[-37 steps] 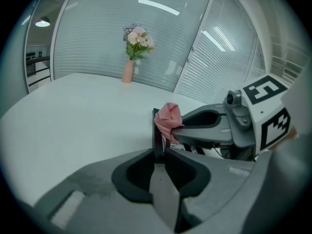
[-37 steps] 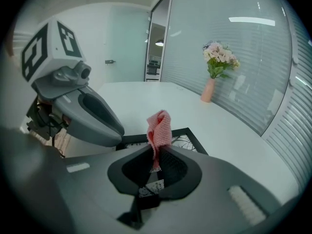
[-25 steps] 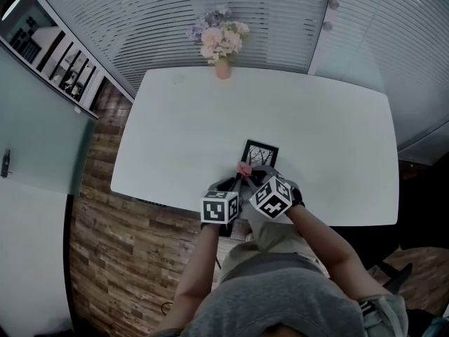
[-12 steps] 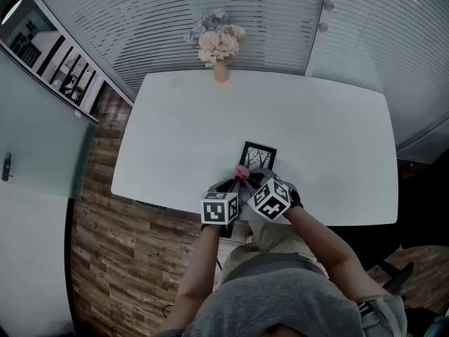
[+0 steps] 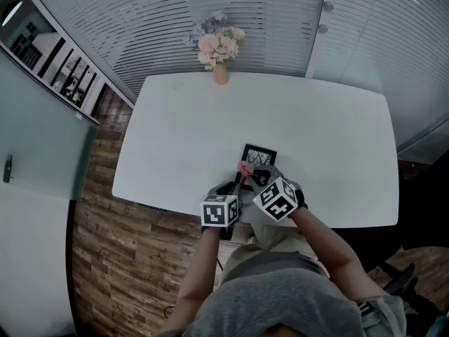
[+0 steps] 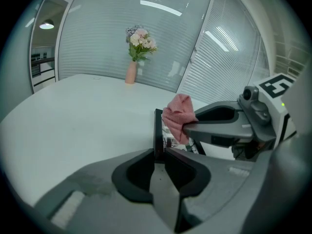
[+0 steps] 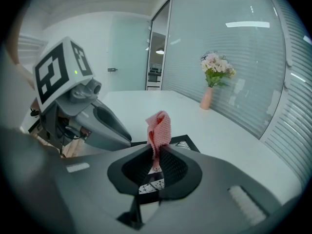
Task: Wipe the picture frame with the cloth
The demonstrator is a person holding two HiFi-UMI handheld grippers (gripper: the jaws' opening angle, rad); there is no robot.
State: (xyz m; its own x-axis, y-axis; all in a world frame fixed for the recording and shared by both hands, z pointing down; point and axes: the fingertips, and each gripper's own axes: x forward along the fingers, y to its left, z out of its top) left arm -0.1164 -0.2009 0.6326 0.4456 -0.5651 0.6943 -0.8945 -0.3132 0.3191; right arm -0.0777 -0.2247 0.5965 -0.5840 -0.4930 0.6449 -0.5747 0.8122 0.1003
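Observation:
A black picture frame [image 5: 258, 157] lies near the table's front edge, holding a black-and-white print. My left gripper [image 5: 237, 182] is shut on the frame's left edge [image 6: 158, 133], which runs straight into its jaws. My right gripper [image 5: 250, 174] is shut on a pink cloth [image 7: 159, 129]. The cloth [image 5: 245, 167] sits over the frame's near left corner, and it stands up out of the right jaws [image 6: 178, 117]. Part of the print [image 7: 151, 179] shows below the right jaws. Both marker cubes hide the frame's near edge in the head view.
A pink vase of flowers [image 5: 219, 50] stands at the far edge of the white table [image 5: 182, 132]. Slatted blinds and glass walls close the far side. Wooden floor [image 5: 105, 188] and a shelf lie to the left. The person's body is right at the table's front edge.
The right gripper with the pink cloth has shifted slightly right and forward over the frame's near left corner. The left gripper has stayed on the frame's edge.

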